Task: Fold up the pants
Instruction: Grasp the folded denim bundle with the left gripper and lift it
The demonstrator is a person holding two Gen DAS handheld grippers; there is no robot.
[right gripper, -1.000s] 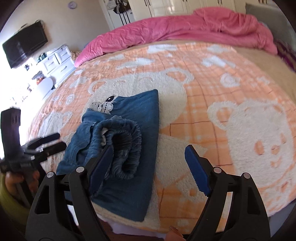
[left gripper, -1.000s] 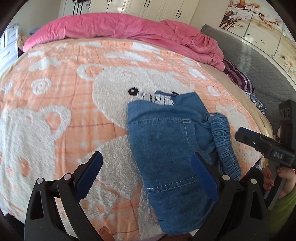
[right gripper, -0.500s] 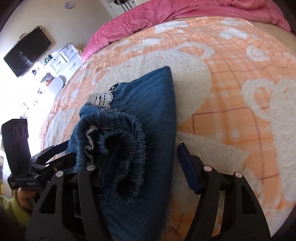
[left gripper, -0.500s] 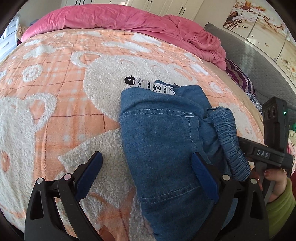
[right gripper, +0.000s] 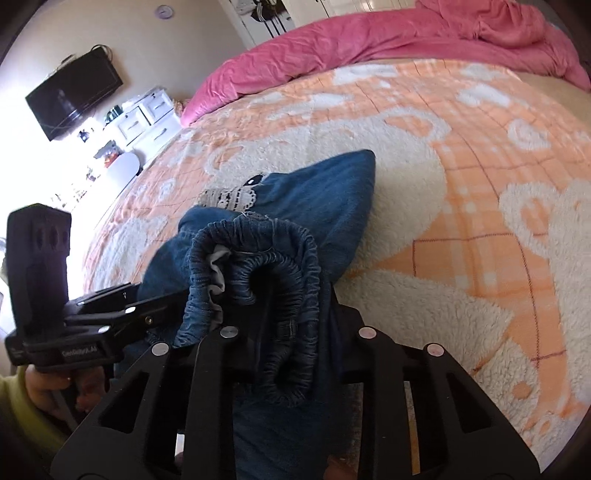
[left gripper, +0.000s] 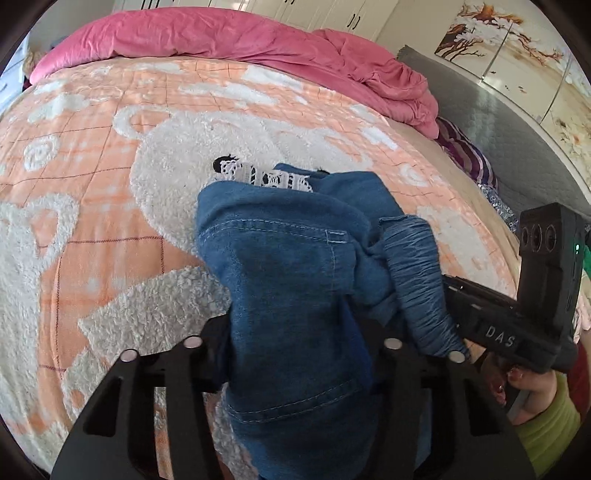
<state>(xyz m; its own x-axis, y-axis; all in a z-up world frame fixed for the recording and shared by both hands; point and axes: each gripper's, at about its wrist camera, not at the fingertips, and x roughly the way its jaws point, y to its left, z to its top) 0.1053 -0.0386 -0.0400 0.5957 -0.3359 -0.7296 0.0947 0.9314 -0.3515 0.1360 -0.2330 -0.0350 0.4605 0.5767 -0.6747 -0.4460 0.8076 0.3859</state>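
Folded blue denim pants (left gripper: 280, 266) lie on the orange-and-white bear blanket (left gripper: 92, 184), with a white lace trim (left gripper: 266, 177) poking out at the far end. My left gripper (left gripper: 295, 328) is closing on the near edge of the denim, which bunches between its jaws and hides the pads. In the right wrist view, my right gripper (right gripper: 295, 317) is closing on the gathered elastic waistband (right gripper: 280, 266), which fills the gap between its jaws. Each gripper shows in the other view: the right gripper (left gripper: 452, 291) at the waistband (left gripper: 417, 280), the left gripper (right gripper: 166, 301) at the pants' left side.
A crumpled pink duvet (left gripper: 229, 33) lies across the far end of the bed. Grey quilted padding (left gripper: 517, 129) and a striped cloth (left gripper: 465, 155) border the right side. A wall television (right gripper: 74, 96) and white drawers (right gripper: 147, 118) stand beyond the bed's left edge.
Both grippers came forward and down onto the pants. Their jaws went from wide apart to closed in on the denim, and the cloth has bunched up between them.
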